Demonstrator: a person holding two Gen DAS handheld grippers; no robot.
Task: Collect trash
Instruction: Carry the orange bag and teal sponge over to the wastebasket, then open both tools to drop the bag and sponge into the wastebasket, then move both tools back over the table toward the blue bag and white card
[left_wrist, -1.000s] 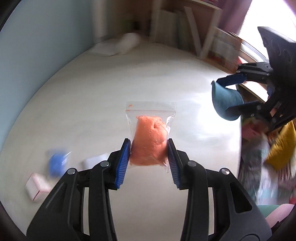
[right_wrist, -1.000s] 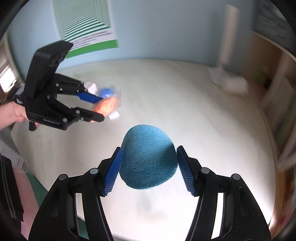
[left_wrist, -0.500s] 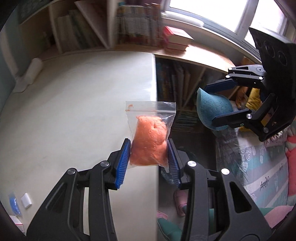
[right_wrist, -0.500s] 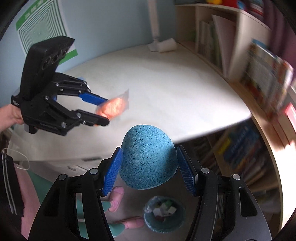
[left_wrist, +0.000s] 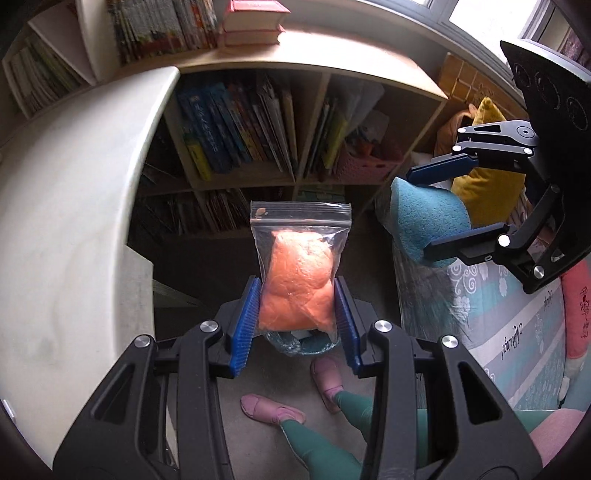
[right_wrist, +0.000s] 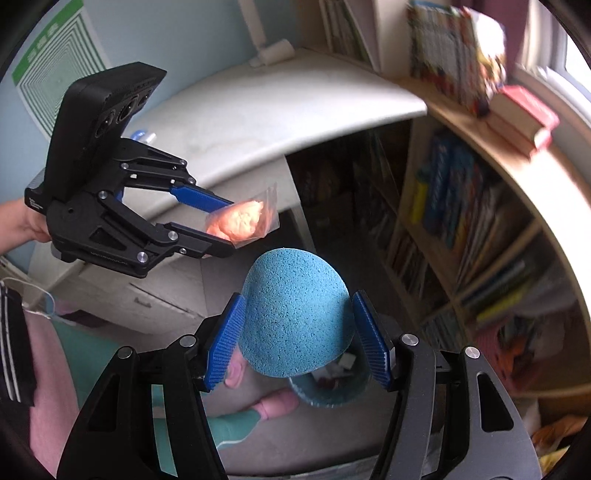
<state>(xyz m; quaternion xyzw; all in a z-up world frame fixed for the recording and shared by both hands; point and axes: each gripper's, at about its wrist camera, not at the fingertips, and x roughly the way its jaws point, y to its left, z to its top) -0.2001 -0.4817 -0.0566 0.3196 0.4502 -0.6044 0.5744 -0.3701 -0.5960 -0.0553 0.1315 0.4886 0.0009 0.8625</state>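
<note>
Gripping a clear zip bag of orange dough (left_wrist: 295, 284) between its blue pads, the left gripper (left_wrist: 297, 317) hangs above a teal wastebasket (left_wrist: 295, 344) on the floor. Beside it, the right gripper (right_wrist: 297, 341) is clamped, jaws fairly wide, on a blue sponge (right_wrist: 295, 314) over the same basket, off the white desk (left_wrist: 70, 229).

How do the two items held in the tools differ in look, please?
The orange lump is sealed inside a clear zip bag; the blue sponge is bare. The lump looks smooth and creased; the sponge is rounded and porous. Each is pinched between a tool's blue pads, off the table.
</note>
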